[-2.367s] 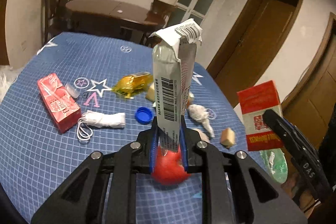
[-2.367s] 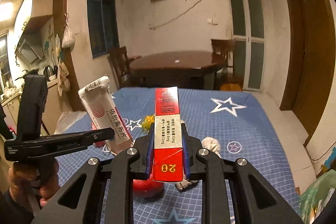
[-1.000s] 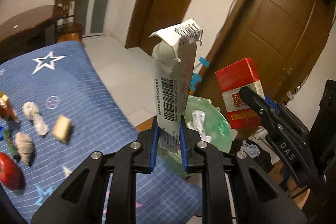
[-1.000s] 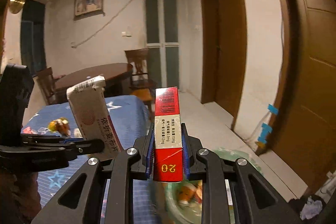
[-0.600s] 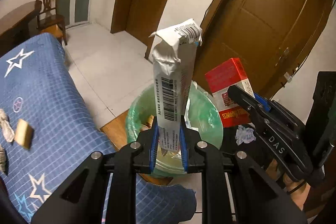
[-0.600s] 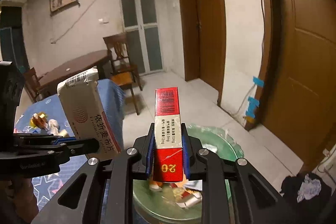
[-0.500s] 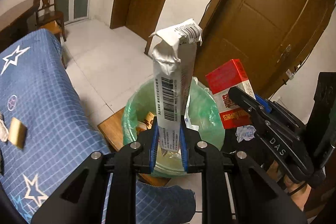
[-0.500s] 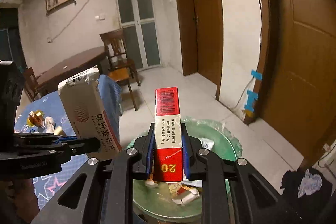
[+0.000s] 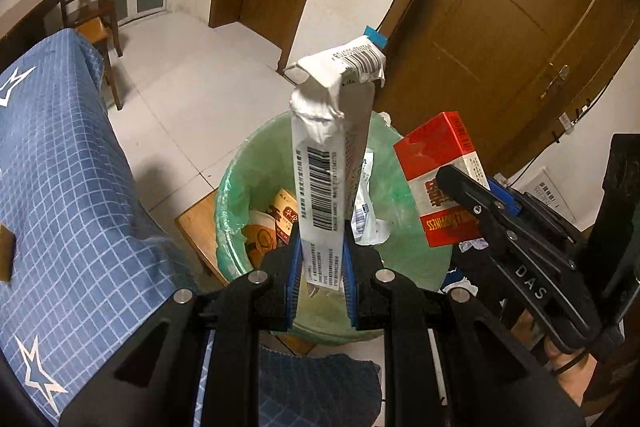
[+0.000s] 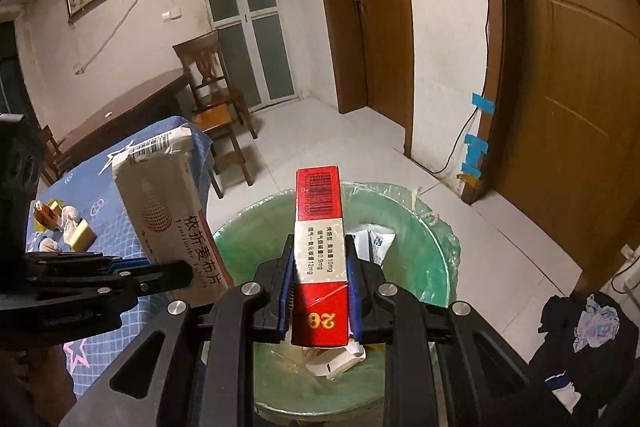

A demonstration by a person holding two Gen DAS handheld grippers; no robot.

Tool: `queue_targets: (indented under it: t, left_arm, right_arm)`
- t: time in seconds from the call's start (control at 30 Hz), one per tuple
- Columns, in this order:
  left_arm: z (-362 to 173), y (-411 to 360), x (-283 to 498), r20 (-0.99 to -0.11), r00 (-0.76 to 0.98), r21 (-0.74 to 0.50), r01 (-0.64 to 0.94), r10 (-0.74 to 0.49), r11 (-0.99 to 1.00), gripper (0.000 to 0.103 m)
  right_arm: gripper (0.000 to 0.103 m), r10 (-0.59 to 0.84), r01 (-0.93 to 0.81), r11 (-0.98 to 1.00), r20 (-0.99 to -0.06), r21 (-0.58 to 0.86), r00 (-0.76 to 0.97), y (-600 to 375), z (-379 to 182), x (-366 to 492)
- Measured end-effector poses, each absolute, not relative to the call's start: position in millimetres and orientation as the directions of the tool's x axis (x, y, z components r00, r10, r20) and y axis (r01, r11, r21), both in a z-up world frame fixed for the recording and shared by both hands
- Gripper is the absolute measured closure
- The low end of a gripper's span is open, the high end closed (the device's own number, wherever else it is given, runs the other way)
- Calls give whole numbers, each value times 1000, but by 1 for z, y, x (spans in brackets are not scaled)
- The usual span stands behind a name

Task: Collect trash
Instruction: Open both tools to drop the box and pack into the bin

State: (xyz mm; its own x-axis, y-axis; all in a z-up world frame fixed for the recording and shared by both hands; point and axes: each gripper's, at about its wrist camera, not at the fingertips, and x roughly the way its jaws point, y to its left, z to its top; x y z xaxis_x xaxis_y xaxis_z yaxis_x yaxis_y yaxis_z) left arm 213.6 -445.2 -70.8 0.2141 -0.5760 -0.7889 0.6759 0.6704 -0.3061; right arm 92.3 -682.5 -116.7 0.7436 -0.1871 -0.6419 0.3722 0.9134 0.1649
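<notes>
a: the fingers (image 9: 294, 281) of the left gripper (image 9: 320, 283) are clamped on the lower end of a torn white medicine box (image 9: 330, 163), which stands upright between the blue pads

b: and the right gripper (image 10: 320, 291)?

a: its fingers (image 10: 283, 301) are pressed on both sides of a red cigarette pack (image 10: 319, 251), also upright, barcode end away from the camera

b: where are the two things relative to the bin?

a: both hang over the green-lined trash bin (image 9: 236, 183). in the left wrist view the white box sits in front of the bin's mouth, and the red pack shows to its right in the other gripper, above the bin's right rim

b: anything in the bin?

a: yes, wrappers and paper packets (image 9: 366, 211) lie inside. the bin stands on a low wooden board (image 9: 196, 227) on the floor

b: what else is near?

a: the blue star-patterned worktop (image 9: 68, 195) sits just left of the bin; in the right wrist view small scraps (image 10: 66, 223) lie on it

b: further off?

a: a wooden chair (image 10: 212, 99), a dark round table (image 10: 120, 115), a glazed door and brown wooden doors (image 10: 580, 107)
</notes>
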Motion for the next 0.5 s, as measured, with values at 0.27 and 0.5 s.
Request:
queue_targets:
  t: [0.27,0.5]
  left_arm:
    - [-72,-445,215,-789,210,-310,674,-577,670,86]
    - [-74,-445,218,-788,210,-317,669,-580,672,86]
  right_arm:
    - [80,-185,370,914,-639,169,747,-678,-117,96]
    - [77,-183,377,907,-633,185,752,-679,-119,99]
